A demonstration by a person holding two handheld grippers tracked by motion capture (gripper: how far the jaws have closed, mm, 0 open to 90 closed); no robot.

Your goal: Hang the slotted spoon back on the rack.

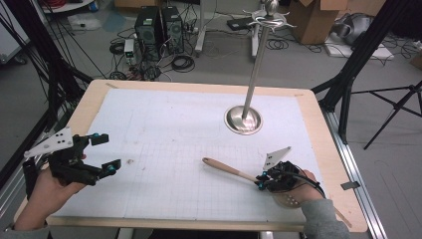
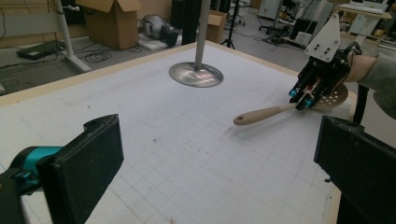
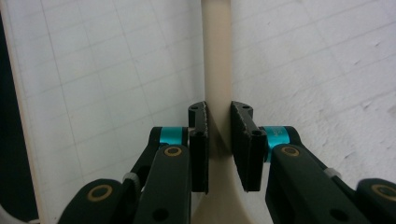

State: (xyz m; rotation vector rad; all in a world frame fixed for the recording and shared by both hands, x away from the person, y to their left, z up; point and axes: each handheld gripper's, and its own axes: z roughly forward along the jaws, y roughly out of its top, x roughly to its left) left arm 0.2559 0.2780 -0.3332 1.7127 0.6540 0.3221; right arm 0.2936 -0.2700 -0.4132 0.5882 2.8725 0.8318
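Right gripper of mine pinches the spoon near its bowl, flat on the mat, so grasping looks done and lifting toward the stand remains, while my left gripper waits spread.

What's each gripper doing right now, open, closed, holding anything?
Left gripper: open, holding nothing, above the table.
Right gripper: closed on the handle of the slotted spoon.
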